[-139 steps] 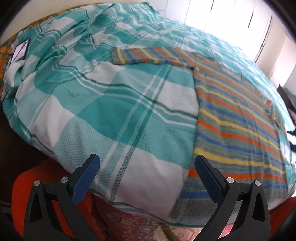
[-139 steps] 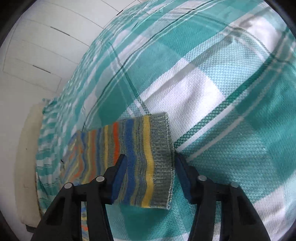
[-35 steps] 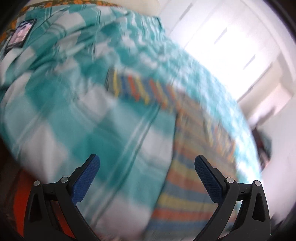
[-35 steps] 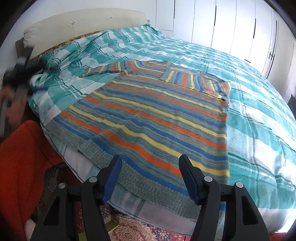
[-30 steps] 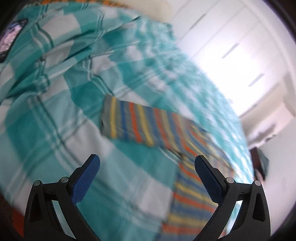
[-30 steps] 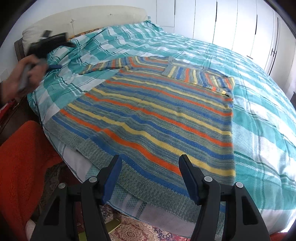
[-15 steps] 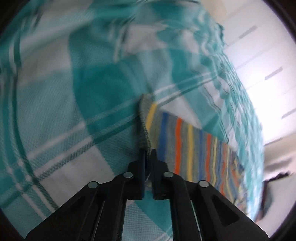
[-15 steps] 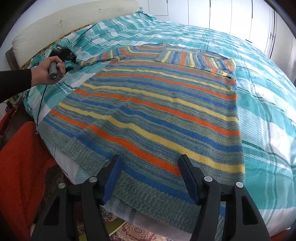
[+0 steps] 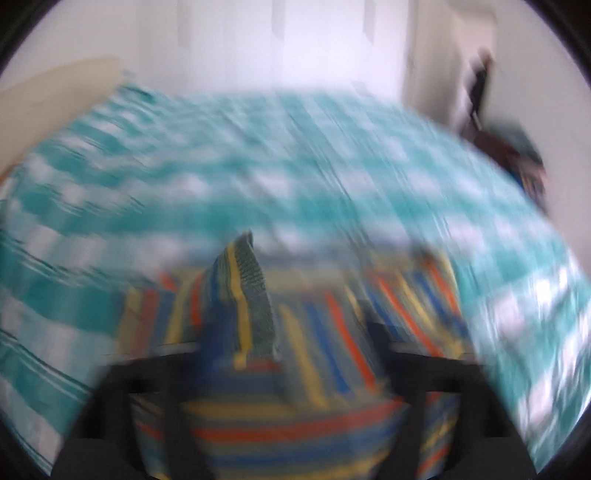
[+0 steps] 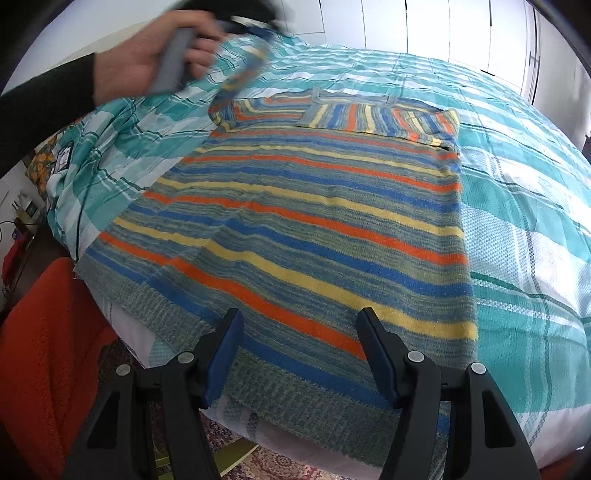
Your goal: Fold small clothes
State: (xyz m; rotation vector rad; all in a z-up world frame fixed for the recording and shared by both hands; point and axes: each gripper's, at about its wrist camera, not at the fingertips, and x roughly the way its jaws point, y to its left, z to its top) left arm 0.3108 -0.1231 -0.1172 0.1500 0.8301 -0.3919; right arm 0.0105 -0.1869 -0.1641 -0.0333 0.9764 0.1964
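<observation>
Sweater [image 10: 306, 229] flat on bed [image 10: 524, 229], one sleeve [image 10: 384, 118] folded across its chest

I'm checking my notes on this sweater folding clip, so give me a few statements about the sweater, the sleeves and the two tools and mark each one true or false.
1. The striped sweater lies spread on a teal and white checked bedspread. True.
2. The right tool is clamped on the sweater's hem. False: its fingers stand open just short of the hem, holding nothing.
3. The left sleeve is lifted off the bed, running up to the left tool. True.
4. The right sleeve stretches out flat to the side. False: it is folded across the chest.
5. The left hand wears a glove. False: it is bare, with a dark cuff at the wrist.
</observation>
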